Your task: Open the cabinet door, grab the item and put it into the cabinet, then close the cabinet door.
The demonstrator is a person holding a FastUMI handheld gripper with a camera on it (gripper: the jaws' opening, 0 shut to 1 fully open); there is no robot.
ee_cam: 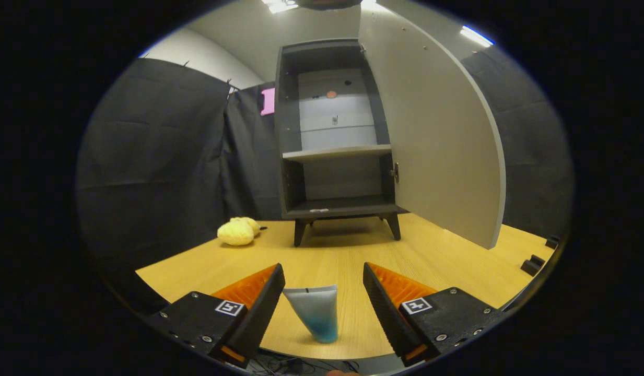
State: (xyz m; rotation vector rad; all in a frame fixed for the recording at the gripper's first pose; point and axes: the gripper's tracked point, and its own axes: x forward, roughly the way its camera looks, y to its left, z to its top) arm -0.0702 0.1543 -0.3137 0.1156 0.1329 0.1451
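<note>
One dark grey wooden cabinet [335,141] on short splayed legs stands on the pale wood-grain worktop [457,266], and it serves as the landmark here. It has one pale flat door [431,136], swung fully open on the right side of the cabinet, and one light shelf [337,152] dividing its interior into an upper and a lower compartment; both compartments look bare, with a pale back panel behind. In front of the cabinet, nearer the camera, stands one soft plastic squeeze tube [315,310], translucent white at its wide crimped top and shading to blue at the narrow lower end, which rests on the worktop. The tube sits between the two fingers of the tongs [323,292], roughly midway, with a clear gap on each side; neither finger touches it. The tongs are spread wide, their inner faces ribbed, each finger carrying one square black-and-white marker on its block-shaped body. To the left of the cabinet, just off its front left leg, lies one lumpy yellow plush toy [238,231] with a soft, fuzzy surface. Far right of the cabinet, at the worktop's edge, sit two small dark blocks [533,263].
</note>
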